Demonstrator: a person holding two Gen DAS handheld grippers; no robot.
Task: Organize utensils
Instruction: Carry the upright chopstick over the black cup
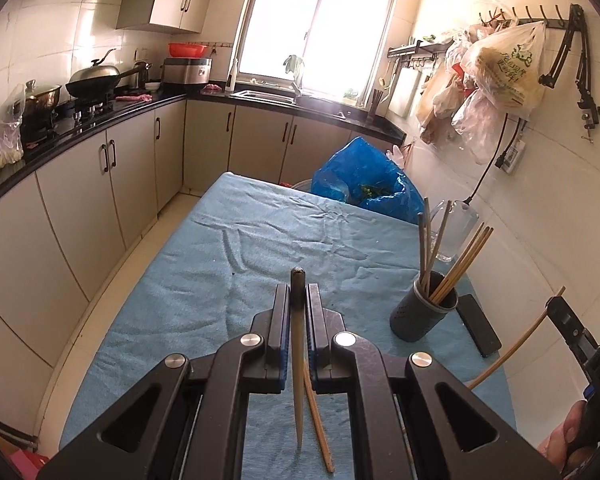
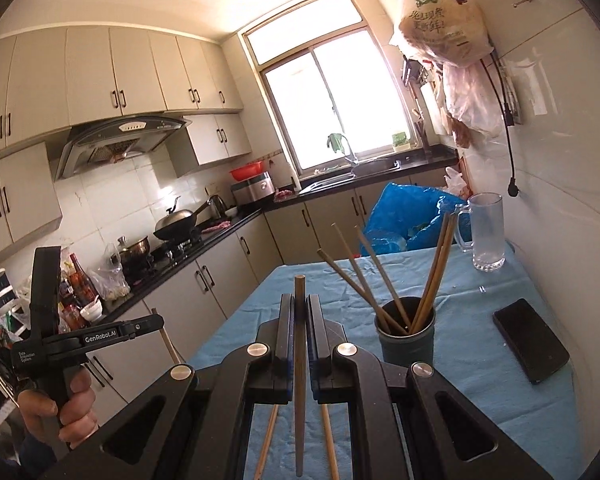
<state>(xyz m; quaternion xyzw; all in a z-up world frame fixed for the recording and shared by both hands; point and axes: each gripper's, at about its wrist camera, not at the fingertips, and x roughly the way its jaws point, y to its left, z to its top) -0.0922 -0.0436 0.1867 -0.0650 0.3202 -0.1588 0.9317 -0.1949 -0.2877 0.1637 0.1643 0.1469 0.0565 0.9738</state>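
My left gripper is shut on a pale chopstick held upright above the blue tablecloth. My right gripper is shut on a brown chopstick. A dark round holder with several chopsticks stands on the cloth to the right of the left gripper, and just right of the right gripper in the right wrist view. Loose chopsticks lie on the cloth under the grippers. The right gripper with its chopstick also shows at the right edge of the left wrist view.
A black phone lies on the cloth right of the holder. A clear glass mug stands at the table's far right. A blue plastic bag sits behind the table. Kitchen cabinets and a stove counter run along the left.
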